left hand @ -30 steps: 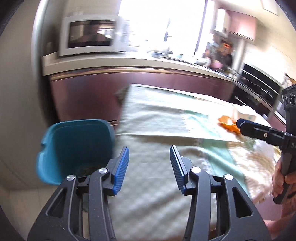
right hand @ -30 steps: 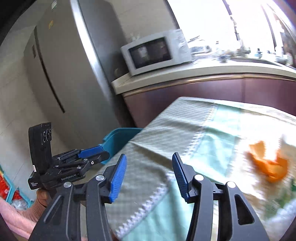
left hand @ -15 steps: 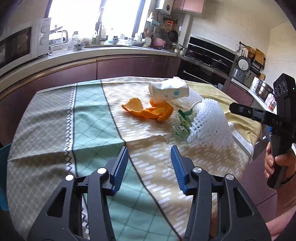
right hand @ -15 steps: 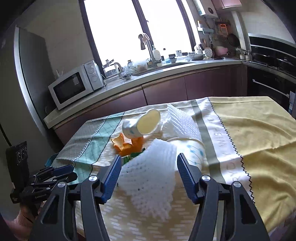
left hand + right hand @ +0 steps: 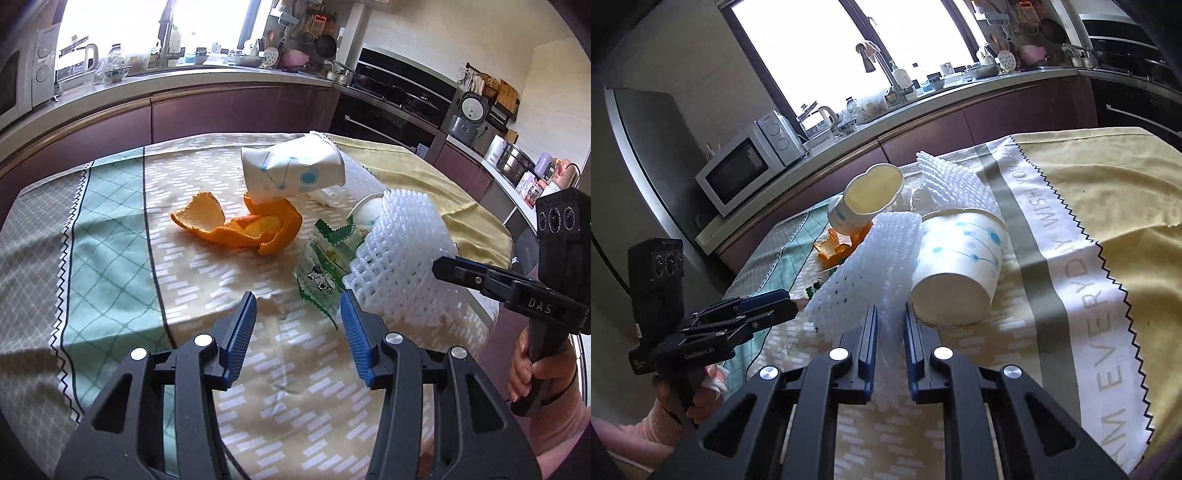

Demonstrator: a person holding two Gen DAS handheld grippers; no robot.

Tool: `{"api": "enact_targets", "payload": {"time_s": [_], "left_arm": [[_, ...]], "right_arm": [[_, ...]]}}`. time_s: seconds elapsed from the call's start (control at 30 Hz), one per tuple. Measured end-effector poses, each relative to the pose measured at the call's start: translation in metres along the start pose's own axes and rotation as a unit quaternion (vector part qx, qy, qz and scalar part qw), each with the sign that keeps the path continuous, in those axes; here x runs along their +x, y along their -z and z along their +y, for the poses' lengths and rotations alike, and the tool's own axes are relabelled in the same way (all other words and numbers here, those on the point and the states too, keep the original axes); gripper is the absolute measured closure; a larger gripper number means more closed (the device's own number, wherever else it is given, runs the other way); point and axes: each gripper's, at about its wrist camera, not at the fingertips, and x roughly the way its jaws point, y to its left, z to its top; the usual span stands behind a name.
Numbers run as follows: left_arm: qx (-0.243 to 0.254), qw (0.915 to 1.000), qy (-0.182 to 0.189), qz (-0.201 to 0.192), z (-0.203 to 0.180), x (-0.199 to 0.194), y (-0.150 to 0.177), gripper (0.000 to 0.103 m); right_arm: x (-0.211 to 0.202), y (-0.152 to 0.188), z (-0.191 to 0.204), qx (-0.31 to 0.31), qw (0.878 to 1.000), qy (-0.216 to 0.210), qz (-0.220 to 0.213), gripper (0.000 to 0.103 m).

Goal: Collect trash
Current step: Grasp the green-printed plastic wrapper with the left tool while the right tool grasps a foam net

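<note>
The right gripper (image 5: 889,325) is closing, its blue pads pinching the near edge of a white foam net (image 5: 871,266); a tipped paper cup (image 5: 956,266) lies just right of it.

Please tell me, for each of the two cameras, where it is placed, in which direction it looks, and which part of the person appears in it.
Left wrist: on the left claw, looking down across the tablecloth at the orange peel; the right hand shows.
Right wrist: on the right claw, closing on the foam net beside a paper cup; the left hand shows.
Shared: peel, net, tablecloth.
</note>
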Motion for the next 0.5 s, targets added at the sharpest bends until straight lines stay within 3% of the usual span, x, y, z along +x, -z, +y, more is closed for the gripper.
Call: {"api": "enact_targets", "payload": {"time_s": [0.27,0.4,0.5], "left_arm": [[-0.016,0.9991,0.02,0.034,-0.002,0.038,-0.015,0.06],[-0.018,0.9986,0.025,0.043,-0.004,0.049,-0.018,0.079],[-0.017,0.999,0.02,0.036,-0.004,0.047,-0.018,0.082]], "right_arm": [[-0.038,-0.009,-0.009,0.003,0.999,-0.019,-0.048,0.093],[-0.042,-0.01,-0.01,0.004,0.998,-0.027,-0.053,0.093],[-0.04,-0.011,-0.008,0.003,0.998,-0.034,-0.051,0.093]]}}
